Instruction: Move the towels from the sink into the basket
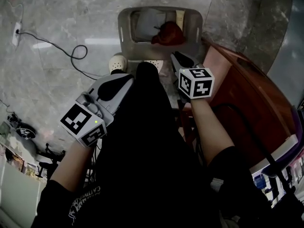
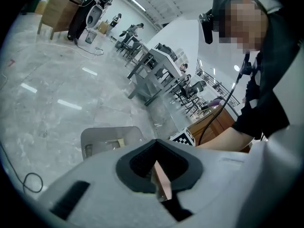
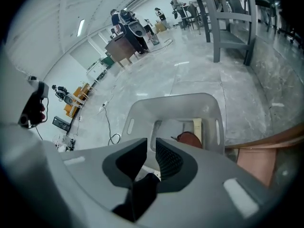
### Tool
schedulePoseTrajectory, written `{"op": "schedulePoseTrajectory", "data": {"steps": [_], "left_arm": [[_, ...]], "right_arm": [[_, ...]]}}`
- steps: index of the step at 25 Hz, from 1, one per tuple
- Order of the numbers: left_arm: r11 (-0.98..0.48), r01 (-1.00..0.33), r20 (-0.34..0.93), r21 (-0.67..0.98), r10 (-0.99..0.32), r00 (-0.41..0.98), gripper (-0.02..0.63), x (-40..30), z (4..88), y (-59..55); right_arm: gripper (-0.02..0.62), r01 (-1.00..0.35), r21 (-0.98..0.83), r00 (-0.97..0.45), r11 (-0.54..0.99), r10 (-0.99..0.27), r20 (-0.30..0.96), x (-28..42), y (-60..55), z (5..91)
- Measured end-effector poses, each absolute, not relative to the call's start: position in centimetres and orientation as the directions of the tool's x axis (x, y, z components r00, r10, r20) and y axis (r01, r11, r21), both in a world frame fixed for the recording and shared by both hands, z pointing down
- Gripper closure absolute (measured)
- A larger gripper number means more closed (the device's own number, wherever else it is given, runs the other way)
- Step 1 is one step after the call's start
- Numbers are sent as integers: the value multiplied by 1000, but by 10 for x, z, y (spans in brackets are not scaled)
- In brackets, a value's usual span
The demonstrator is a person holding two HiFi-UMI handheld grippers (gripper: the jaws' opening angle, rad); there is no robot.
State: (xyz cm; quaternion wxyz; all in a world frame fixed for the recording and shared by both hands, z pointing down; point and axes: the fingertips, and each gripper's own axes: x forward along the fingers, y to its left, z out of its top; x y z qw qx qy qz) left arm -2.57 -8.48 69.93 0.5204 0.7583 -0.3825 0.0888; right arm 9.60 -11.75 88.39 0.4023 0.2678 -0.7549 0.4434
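— Grey marble floor (image 1: pixel 57 80) all round, and the basket (image 1: pixel 124 27) stood on it just past the corner of the wooden cabinet (image 1: pixel 247 94). Where were the towels at that point?

— In the basket, the three I could see. A white towel (image 1: pixel 148 23) lay over the bottom, a beige towel (image 1: pixel 179 17) lay by the right wall, and a red-brown towel (image 1: pixel 167 33) sat heaped in the near right part. No sink was in sight.

— And the grippers?

— The right gripper (image 3: pixel 151 148) hung above the basket's near side, tilted steeply down, its jaws parted a little with nothing between them. It was released, and I judged it was placed there so a towel would fall inside the walls. The left gripper (image 2: pixel 156 151) was held back and off to the side, its tips closed together on nothing, I supposed to keep it out of the way.

— Which way did the towels run?

— The beige one was a narrow strip, with its long axis running from the basket's near side to its far side. The red-brown one was a bunched lump with no long axis I could name, one small point sticking out toward the white one.
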Motion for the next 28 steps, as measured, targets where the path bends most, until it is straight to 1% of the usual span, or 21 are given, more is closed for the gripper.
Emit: {"op": "schedulePoseTrajectory", "data": {"steps": [3, 6, 12, 15, 19, 21, 25, 28], "left_arm": [[-179, -676, 515, 715, -519, 682, 603, -29, 677, -89], [-204, -671, 491, 713, -539, 685, 603, -37, 648, -90], [-304, -626, 406, 718, -548, 731, 603, -59, 581, -82], [-364, -611, 372, 704, -544, 752, 603, -76, 540, -73], [-461, -629, 348, 626, -557, 754, 603, -103, 488, -60], [-482, -637, 338, 602, -568, 750, 603, -113, 461, -49], [-541, -598, 240, 591, -590, 771, 603, -117, 404, -48], [-614, -591, 187, 523, -594, 783, 603, -112, 361, -54]], "right_arm": [[534, -773, -453, -529, 443, -58, 846, 96, -111, 865], [537, -796, -456, -530, 398, -96, 843, 91, -105, 837], [539, -806, -510, -585, 301, -277, 762, 64, -103, 752], [585, -808, -509, -590, 299, -383, 711, 48, -100, 699], [591, -799, -528, -593, 287, -520, 615, 23, -104, 621], [592, -798, -534, -585, 280, -572, 574, 15, -104, 582], [592, -812, -505, -553, 293, -663, 505, 11, -117, 505], [592, -832, -465, -521, 302, -716, 465, 14, -121, 450]]}}
